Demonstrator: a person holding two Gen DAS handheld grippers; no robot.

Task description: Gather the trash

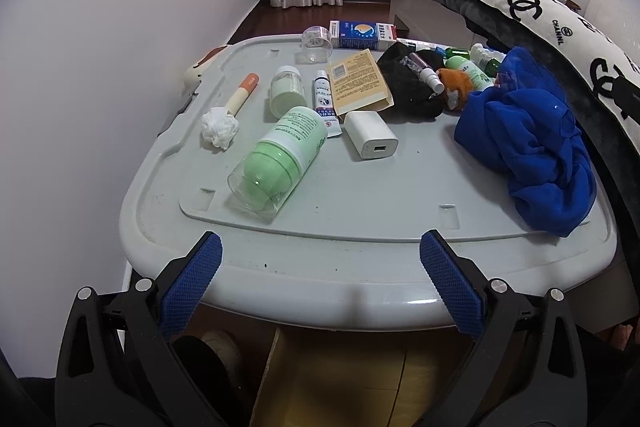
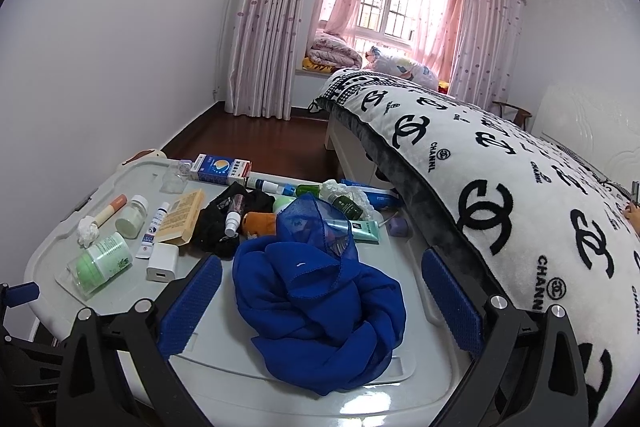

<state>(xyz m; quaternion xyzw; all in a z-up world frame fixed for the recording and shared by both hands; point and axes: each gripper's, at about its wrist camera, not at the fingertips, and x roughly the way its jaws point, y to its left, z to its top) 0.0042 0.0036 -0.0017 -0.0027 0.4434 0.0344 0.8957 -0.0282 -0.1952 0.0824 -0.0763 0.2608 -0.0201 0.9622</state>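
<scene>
So we've got both grippers hanging at the near edge of the grey table [image 1: 360, 291], and neither has anything in it. Our left gripper [image 1: 320, 247] has its jaws spread wide with nothing between them, and our right gripper [image 2: 322, 267] is just as wide open, sitting over the blue cloth [image 2: 320, 307] without gripping it. The trash we can pick out is a crumpled white tissue [image 1: 218, 127] on the left side of the table, touching the end of an orange-capped stick [image 1: 242, 93]. Just beside it lies a green bottle [image 1: 280, 155] on its side, with a white charger [image 1: 370, 139] near it. The bed [image 2: 520, 207] runs along the right.
</scene>
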